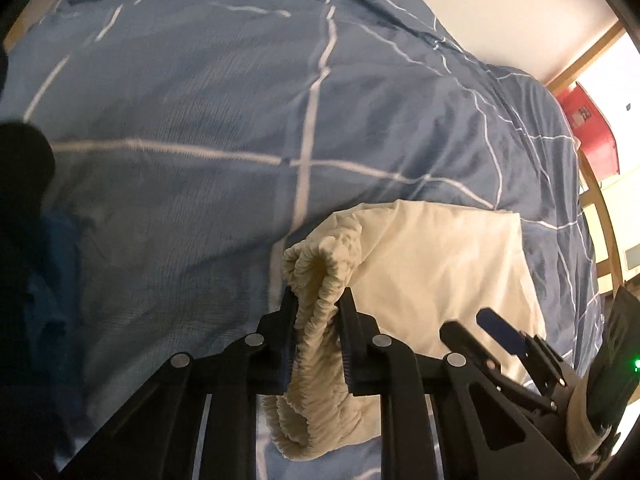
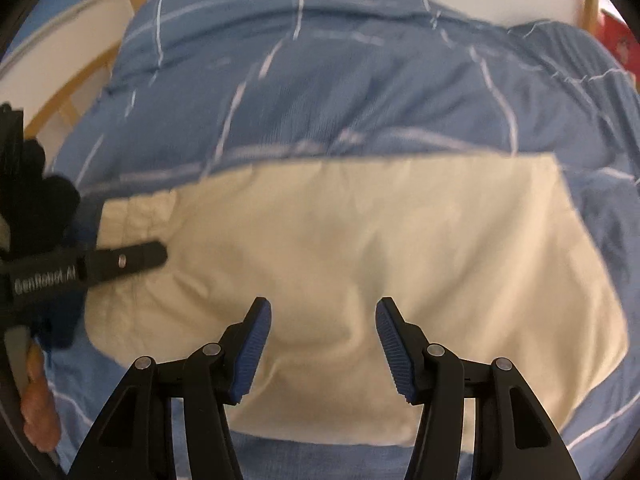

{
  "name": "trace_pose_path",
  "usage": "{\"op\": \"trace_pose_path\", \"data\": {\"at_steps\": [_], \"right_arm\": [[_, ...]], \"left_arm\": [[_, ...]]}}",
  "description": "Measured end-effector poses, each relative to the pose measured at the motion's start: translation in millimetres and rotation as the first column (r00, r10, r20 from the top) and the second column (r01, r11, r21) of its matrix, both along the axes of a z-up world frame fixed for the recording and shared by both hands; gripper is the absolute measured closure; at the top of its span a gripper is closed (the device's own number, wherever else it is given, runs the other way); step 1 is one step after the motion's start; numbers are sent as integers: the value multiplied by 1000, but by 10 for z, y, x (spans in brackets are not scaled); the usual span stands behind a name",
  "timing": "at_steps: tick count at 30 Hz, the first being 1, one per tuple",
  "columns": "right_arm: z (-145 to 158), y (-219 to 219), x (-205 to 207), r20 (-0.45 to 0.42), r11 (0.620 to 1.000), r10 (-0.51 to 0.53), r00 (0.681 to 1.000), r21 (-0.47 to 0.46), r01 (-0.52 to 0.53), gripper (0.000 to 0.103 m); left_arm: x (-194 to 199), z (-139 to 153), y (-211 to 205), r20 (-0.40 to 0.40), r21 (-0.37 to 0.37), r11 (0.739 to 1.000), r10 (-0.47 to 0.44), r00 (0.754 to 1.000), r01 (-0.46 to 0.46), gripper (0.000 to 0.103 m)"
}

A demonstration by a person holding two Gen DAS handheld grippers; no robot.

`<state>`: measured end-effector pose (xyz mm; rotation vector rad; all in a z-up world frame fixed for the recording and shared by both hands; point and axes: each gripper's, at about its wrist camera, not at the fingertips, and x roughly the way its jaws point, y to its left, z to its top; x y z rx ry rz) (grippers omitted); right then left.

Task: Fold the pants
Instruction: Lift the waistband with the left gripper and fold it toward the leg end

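Note:
Cream pants [image 2: 360,264] lie folded in a broad rectangle on a blue checked duvet [image 2: 320,92]. In the left wrist view my left gripper [image 1: 318,296] is shut on the pants' gathered elastic waistband [image 1: 320,280], which bunches up between the jaws; the rest of the pants [image 1: 440,264] spreads to the right. My right gripper [image 2: 323,308] is open and empty, hovering just above the near middle of the pants. The left gripper [image 2: 136,258] also shows at the left of the right wrist view, at the waistband end. The right gripper [image 1: 476,326] shows at the lower right of the left wrist view.
The duvet [image 1: 240,120] covers the whole bed. A wooden bed frame [image 2: 80,76] and white wall lie beyond. A red object [image 1: 592,128] stands past the bed's far right corner. A dark shape [image 1: 20,168] sits at the left edge.

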<state>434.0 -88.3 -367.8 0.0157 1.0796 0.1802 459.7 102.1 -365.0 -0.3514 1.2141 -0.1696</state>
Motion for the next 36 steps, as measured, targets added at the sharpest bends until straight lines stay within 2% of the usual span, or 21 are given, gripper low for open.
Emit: {"op": "trace_pose_path", "data": {"at_steps": [5,9,17,24,28,33,36], "right_arm": [[223,-130,142,31,999,4,1000,48,-6,48],[336,-267,227,46,996,12,999,83,-16,48],[487,-1060,386,69,995,-50,996,91,43,48],[550,-1847,556,61,997,-78,995,35,76,48],[452,-2234,619,35,996,-92,995,7,92,48],[308,-2538,642,9,993,-117,993,-11,117,48],[195,-2664,640,-8,990,-137,991,-19,136,48]], "left_arm": [[65,300,-199,-3,-18,1000,16,1000,-16,84],[129,515,-480,29,-35,999,7,1000,-6,84],[400,727,-1389,60,-52,998,-42,997,46,84],[567,571,-2239,20,-102,992,-77,997,79,84],[651,394,-2663,-13,-104,990,-97,995,96,84],[743,139,-2993,-51,-89,989,-127,991,122,83],[767,21,-3083,-69,-104,984,-155,986,147,72]]}}
